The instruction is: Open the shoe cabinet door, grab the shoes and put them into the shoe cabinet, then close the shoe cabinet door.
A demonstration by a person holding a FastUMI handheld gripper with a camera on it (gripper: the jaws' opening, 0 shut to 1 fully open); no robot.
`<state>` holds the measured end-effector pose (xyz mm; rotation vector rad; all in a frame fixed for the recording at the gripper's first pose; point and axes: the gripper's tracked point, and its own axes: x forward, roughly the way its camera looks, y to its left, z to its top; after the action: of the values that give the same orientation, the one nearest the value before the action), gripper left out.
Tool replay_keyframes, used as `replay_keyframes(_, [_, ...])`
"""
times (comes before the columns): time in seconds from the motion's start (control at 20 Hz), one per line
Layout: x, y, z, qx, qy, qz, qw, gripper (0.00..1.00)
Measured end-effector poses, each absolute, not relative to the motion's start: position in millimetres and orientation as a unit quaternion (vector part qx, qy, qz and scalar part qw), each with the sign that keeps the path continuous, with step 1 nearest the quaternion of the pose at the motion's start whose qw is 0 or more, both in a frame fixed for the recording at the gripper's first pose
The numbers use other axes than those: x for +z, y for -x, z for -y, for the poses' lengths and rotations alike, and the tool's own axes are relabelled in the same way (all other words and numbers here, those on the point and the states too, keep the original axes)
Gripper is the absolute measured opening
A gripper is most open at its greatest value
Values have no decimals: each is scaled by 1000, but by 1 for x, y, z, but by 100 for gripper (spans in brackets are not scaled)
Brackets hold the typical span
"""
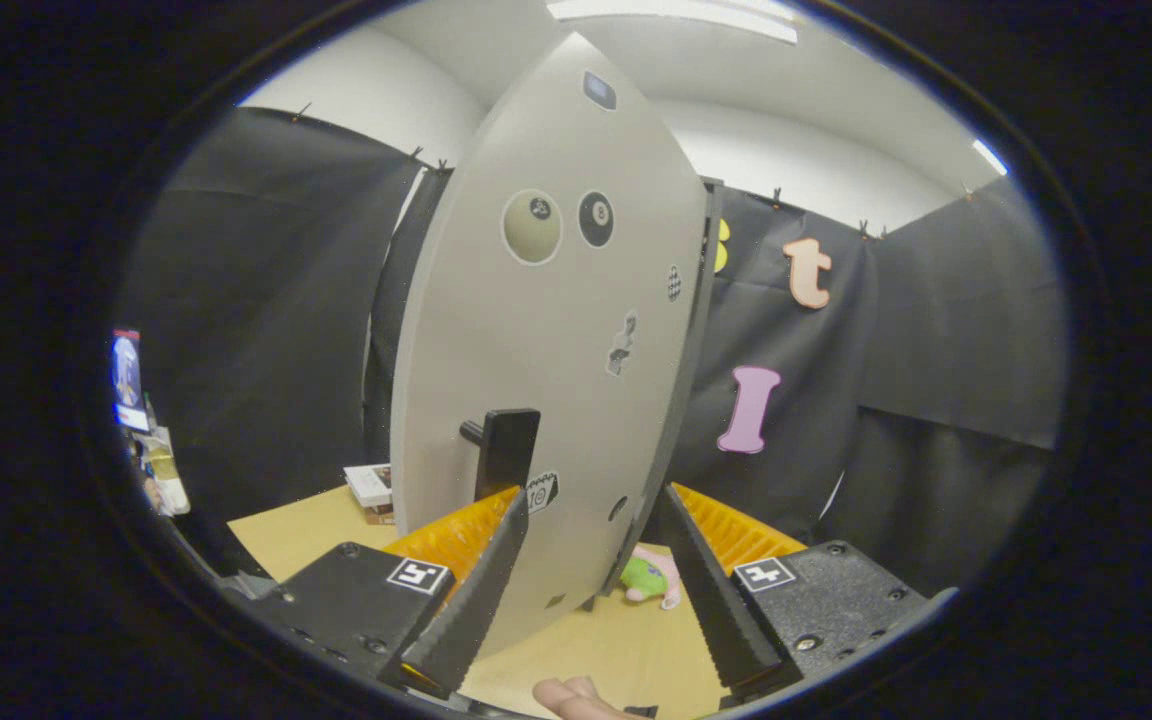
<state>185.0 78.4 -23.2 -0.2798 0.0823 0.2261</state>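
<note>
The grey shoe cabinet door (546, 330), dotted with stickers, stands swung out straight ahead, its dark edge toward the right. Its black handle (504, 448) juts out just above the left fingertip. My gripper (591, 495) is open, and the door's lower part stands between the two fingers without either visibly pressing on it. A green and pink shoe (651, 580) lies on the tan surface (626, 650) behind the door's bottom edge, between the fingers and close to the right one. The inside of the cabinet is hidden by the door.
A small white and brown box (371, 488) sits on the tan surface left of the door. Some clutter and a screen (131, 385) stand further left. Black cloth walls close in behind and on both sides. A person's fingertips (576, 700) show below the gripper.
</note>
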Motion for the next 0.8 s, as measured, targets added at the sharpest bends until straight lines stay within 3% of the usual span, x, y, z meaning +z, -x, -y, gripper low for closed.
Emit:
replay_keyframes(0.3, [-50, -203, -155, 172, 85, -84, 978, 91])
replay_keyframes(0.45, [-62, -220, -182, 173, 73, -99, 977, 93])
replay_keyframes(0.8, [-64, -278, -224, 149, 52, -50, 986, 93])
